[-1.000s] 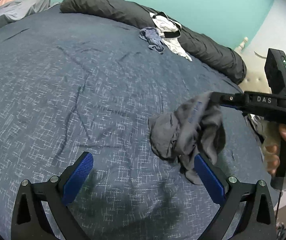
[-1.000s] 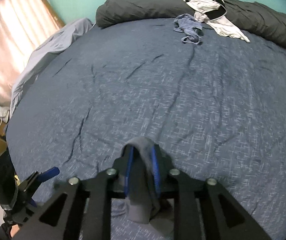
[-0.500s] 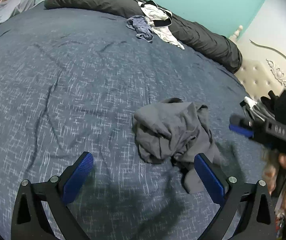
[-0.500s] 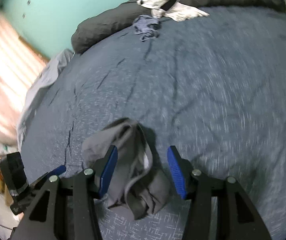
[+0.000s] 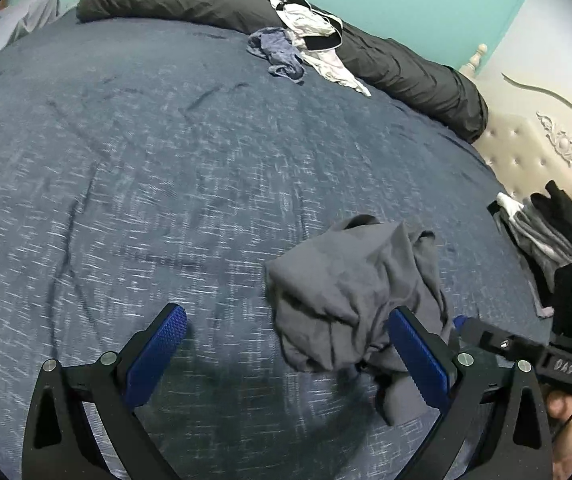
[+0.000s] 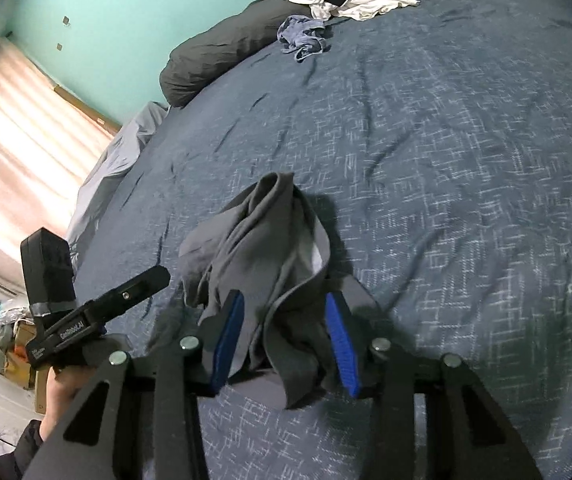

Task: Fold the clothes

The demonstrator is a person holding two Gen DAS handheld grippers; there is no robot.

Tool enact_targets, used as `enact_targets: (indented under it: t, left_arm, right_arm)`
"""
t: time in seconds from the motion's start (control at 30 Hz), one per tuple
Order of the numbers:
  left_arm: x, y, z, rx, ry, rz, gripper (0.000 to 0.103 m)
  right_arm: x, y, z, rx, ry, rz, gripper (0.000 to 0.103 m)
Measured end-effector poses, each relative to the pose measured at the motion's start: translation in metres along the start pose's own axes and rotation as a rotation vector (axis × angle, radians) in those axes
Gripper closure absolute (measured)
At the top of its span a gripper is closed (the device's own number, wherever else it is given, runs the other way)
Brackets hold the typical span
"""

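Left wrist view: grey garment [image 5: 350, 292] lies crumpled on the blue bedspread [image 5: 133, 184], near edge of the bed, bunched into a heap with folds hanging toward the camera. Left gripper [image 5: 286, 356] spread wide, nothing between its blue pads [image 5: 157, 348]; the right-hand pad sits just in front of the garment's near edge, the other over bare bedspread. Right gripper [image 5: 470, 326] comes in from the side of the garment, tip beside its edge; fingers cannot be judged from here. Beyond the garment, at the far side of the bedspread, a rolled dark duvet [image 5: 386, 56] with a white-and-black garment [image 5: 314, 28] draped on it and a blue-grey garment [image 5: 277, 52] just beside that. To the side of the grey garment, by the padded headboard [image 5: 526, 148], a dark clothes pile [image 5: 546, 228]. Right wrist view: right gripper [image 6: 286, 340] partly open, blue pads either side of the grey garment [image 6: 253, 240], whose near folds hang between them; whether the pads touch cloth is unclear. Left gripper [image 6: 141, 284] beside the garment, held in a hand [image 6: 61, 384]. Pale curtain [image 6: 17, 152] well beyond the bedspread [image 6: 446, 160].
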State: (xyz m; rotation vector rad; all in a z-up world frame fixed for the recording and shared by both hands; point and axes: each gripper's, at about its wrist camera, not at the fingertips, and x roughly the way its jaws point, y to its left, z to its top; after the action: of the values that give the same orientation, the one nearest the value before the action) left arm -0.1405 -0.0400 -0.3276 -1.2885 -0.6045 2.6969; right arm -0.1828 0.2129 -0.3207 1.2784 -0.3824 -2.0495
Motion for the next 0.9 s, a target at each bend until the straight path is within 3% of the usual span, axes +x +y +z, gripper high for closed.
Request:
enact_targets:
  t: [0.03, 0.1, 0.23, 0.4, 0.67, 0.9]
  left_arm:
    - [0.001, -0.001, 0.001, 0.004, -0.001, 0.0, 0.001]
    - [0.002, -0.004, 0.004, 0.021, -0.008, 0.002, 0.002]
    - [0.002, -0.006, 0.005, 0.032, -0.015, 0.003, 0.004]
    - [0.003, -0.004, 0.006, 0.026, -0.012, -0.002, 0.014]
    - [0.008, -0.006, 0.003, 0.022, 0.02, -0.075, 0.048]
    - [0.006, -0.013, 0.0, 0.06, 0.02, -0.09, 0.076]
  right_arm:
    - [0.002, 0.0, -0.001, -0.005, 0.0, -0.002, 0.067]
    - [0.004, -0.002, -0.004, -0.017, -0.001, -0.015, 0.087]
    - [0.012, -0.012, -0.008, -0.001, 0.006, -0.023, 0.092]
    - [0.014, -0.02, -0.003, 0.026, 0.005, -0.014, 0.096]
    - [0.014, -0.02, 0.004, 0.013, -0.009, -0.003, 0.099]
    - [0.02, -0.027, 0.005, 0.054, 0.028, 0.022, 0.097]
